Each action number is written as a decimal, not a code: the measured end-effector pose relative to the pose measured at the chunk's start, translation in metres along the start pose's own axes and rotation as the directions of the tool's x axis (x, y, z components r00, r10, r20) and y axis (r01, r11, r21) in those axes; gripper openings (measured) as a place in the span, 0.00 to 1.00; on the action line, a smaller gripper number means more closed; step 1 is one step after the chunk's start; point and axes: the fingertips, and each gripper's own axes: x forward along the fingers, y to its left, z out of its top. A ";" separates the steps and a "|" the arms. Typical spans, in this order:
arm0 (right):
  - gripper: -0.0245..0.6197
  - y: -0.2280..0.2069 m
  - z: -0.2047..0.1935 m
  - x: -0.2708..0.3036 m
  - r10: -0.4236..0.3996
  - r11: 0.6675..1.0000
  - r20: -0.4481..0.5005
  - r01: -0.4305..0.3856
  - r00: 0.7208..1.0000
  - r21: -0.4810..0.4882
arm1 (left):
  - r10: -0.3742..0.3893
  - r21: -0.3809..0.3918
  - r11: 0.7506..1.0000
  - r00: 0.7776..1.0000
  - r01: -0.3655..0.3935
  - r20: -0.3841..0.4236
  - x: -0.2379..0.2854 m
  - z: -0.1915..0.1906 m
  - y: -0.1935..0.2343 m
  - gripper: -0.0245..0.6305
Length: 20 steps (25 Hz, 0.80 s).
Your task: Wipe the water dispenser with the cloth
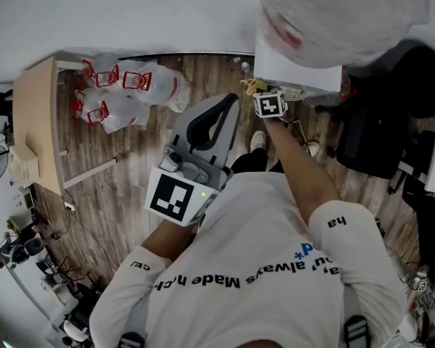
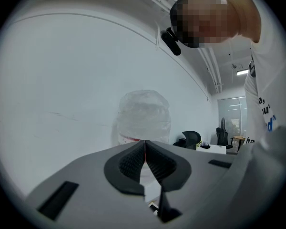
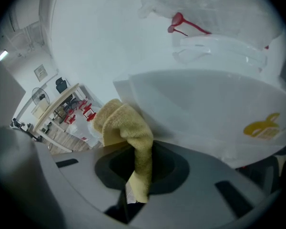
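- 1 pale wooden desk [image 1: 35, 122] stands at the far left of the head view, on a wood-plank floor [image 1: 130, 165].
- 1 pile of clear bags [image 1: 130, 89] holding red-and-white things lies on the floor just beside the desk's far end.
- 1 left gripper [image 1: 219, 114] is held up in front of the person's white shirt [image 1: 261, 267], with its marker cube nearest the chest.
- In its own view the left gripper [image 2: 144, 151] has its 2 ribbed pads [image 2: 128, 163] pressed together with nothing between them. It points at a white wall and the plastic-wrapped bottle [image 2: 144, 116].
- 1 right gripper [image 1: 264, 96] is stretched forward on a straight arm, up against the water dispenser [image 1: 293, 67].
- In its own view the right gripper [image 3: 140, 161] pinches a yellow cloth [image 3: 126, 125]. A strip of it hangs down between the pads, and the bunched end sticks out past the tips.
- That bunched end lies against the left corner of the dispenser's white body [image 3: 205, 109], which bears a yellow logo [image 3: 261, 128].
- In the head view the cloth [image 1: 252, 86] shows as a small yellow lump at the body's lower left edge.
- 1 bottle [image 1: 341, 9] wrapped in clear plastic sits on top of the dispenser.
- 1 black chair [image 1: 377, 140] stands at the right, near the dispenser.
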 end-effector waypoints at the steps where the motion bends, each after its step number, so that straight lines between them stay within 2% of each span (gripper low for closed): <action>1: 0.12 -0.003 0.000 -0.001 -0.002 1.000 0.001 0.002 1.000 0.007 | -0.001 0.000 1.000 1.000 0.001 0.001 0.001 0.000 -0.001 0.07; 7: 0.13 -0.010 -0.003 -0.006 0.016 0.999 0.004 -0.016 1.000 0.038 | -0.012 -0.008 1.000 1.000 0.012 0.009 0.008 0.000 -0.006 0.07; 10: 0.13 -0.021 0.004 -0.011 -0.016 1.000 0.049 0.015 0.999 0.023 | -0.021 -0.011 1.000 1.000 0.021 0.015 0.010 0.001 -0.010 0.07; 20: 0.13 -0.056 -0.009 -0.029 -0.067 0.996 0.030 0.065 0.997 0.062 | -0.047 -0.026 0.998 0.999 0.048 0.026 0.018 0.003 -0.020 0.07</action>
